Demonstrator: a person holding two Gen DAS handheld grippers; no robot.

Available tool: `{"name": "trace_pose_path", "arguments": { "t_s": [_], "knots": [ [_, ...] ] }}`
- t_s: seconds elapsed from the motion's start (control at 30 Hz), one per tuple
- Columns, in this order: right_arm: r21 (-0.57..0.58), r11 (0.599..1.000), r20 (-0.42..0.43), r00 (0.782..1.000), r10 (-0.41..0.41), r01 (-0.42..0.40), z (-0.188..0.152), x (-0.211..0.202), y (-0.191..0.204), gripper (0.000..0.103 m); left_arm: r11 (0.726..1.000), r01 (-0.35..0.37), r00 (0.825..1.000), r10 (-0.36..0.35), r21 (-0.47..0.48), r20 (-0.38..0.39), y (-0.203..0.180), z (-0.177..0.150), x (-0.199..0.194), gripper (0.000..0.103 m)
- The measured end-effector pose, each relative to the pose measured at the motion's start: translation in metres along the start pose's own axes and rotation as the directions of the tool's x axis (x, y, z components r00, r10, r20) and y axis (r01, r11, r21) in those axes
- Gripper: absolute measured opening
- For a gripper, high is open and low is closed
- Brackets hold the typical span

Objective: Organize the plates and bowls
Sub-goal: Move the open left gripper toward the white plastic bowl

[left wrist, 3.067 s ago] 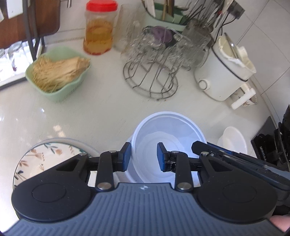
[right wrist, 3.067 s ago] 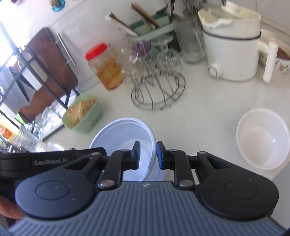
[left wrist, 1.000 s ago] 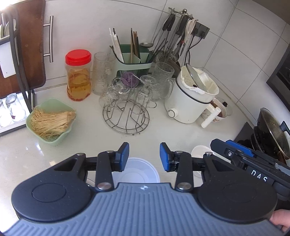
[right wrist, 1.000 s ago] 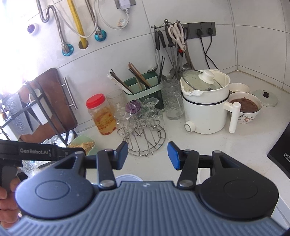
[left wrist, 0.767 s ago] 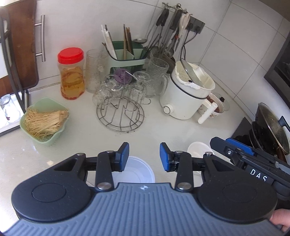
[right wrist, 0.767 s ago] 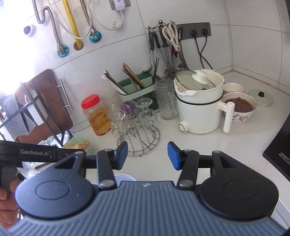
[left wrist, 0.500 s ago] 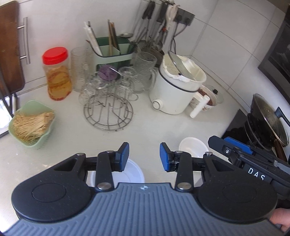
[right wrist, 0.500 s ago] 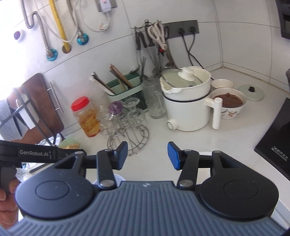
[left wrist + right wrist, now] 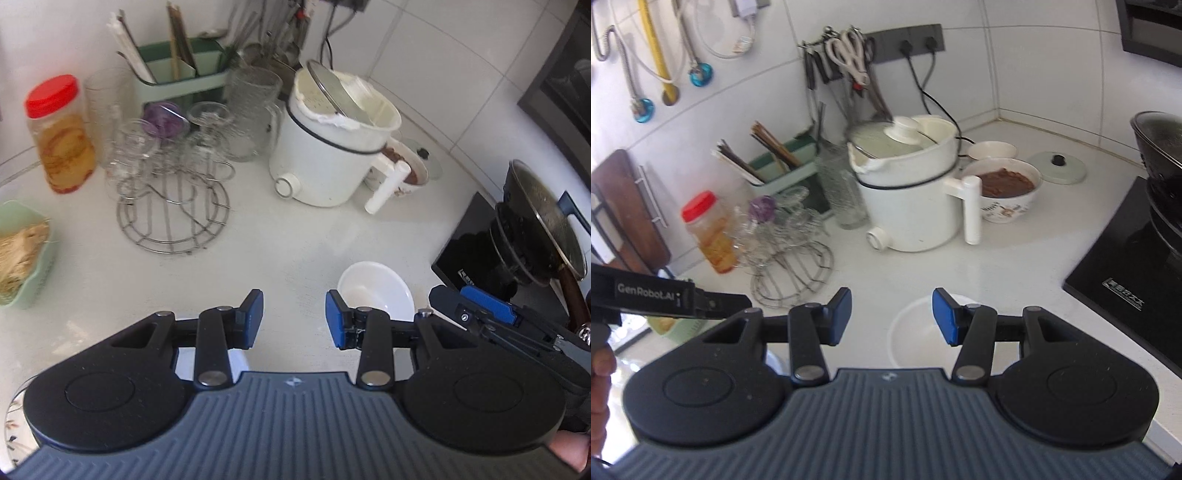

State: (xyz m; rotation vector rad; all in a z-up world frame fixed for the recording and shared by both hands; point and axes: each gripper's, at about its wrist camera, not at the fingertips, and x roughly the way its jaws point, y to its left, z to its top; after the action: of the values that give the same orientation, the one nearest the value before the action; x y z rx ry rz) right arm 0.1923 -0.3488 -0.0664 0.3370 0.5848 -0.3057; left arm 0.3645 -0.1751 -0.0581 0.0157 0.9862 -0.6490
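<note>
Bowls are our business: we have swung both views rightward from the large white plastic bowl (image 9: 236,363), now almost hidden under the left gripper (image 9: 294,317), toward the small round white bowl (image 9: 376,290) sitting on the white tabletop (image 9: 295,240) beside the black induction cooktop (image 9: 1126,273). Our left jaws stand apart and empty; the right gripper (image 9: 892,315) likewise holds nothing, jaws apart above that small bowl's rim. We judge it the next pickup, probably for nesting.
</note>
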Motion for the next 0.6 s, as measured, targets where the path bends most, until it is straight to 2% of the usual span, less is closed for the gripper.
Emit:
{"name": "trace_pose_path", "arguments": {
  "t_s": [0.17, 0.23, 0.33, 0.6],
  "knots": [
    [-0.013, 1.0, -0.017, 0.999, -0.028, 0.028, -0.003, 0.017, -0.019, 0.052, 0.999, 0.021, 0.999, -0.02, 0.041, -0.046, -0.015, 0.002, 0.033, 0.048],
    [-0.019, 0.999, -0.03, 0.999, -0.03, 0.029, -0.003, 0.025, -0.028, 0.052, 0.998, 0.033, 0.998, -0.029, 0.055, -0.063, -0.021, 0.004, 0.047, 0.057],
    [-0.043, 0.998, -0.044, 0.998, -0.045, 0.043, -0.005, 0.038, -0.041, 0.051, 0.999, 0.032, 0.996, -0.029, 0.029, -0.08, -0.024, 0.007, 0.066, 0.062],
    [-0.025, 0.999, -0.112, 0.992, -0.05, 0.047, -0.013, 0.075, -0.077, 0.051, 0.999, 0.017, 0.991, -0.021, -0.031, -0.134, -0.029, 0.005, 0.113, 0.063]
  ]
}}
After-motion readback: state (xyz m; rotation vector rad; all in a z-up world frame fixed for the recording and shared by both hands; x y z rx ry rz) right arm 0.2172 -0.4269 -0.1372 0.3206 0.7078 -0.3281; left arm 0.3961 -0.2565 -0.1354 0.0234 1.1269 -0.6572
